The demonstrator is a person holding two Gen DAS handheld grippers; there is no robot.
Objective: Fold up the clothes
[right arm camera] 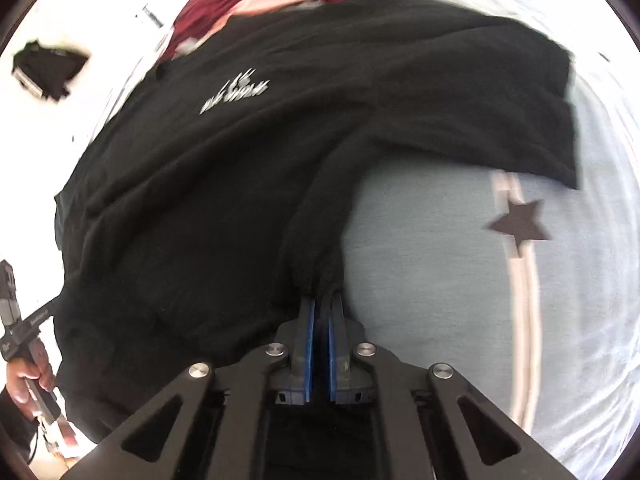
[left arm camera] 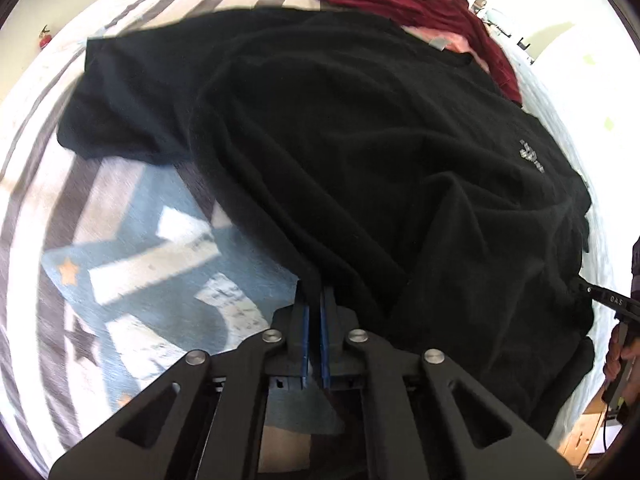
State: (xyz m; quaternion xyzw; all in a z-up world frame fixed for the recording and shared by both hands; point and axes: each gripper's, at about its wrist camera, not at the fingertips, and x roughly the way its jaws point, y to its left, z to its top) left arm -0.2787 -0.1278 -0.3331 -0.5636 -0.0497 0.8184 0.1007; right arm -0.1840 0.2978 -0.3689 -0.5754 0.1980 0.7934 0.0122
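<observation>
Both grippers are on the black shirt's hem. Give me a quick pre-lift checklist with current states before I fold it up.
1. Left gripper shut on black shirt: ok.
2. Right gripper shut on the shirt: ok.
3. Both sleeves spread out: ok.
4. Shirt lying smooth: not ok, bunched with creases running from both grips.
5. Far side clear: not ok, red garment lies against the collar end.
6. Whether each grip holds both layers: cannot tell.
</observation>
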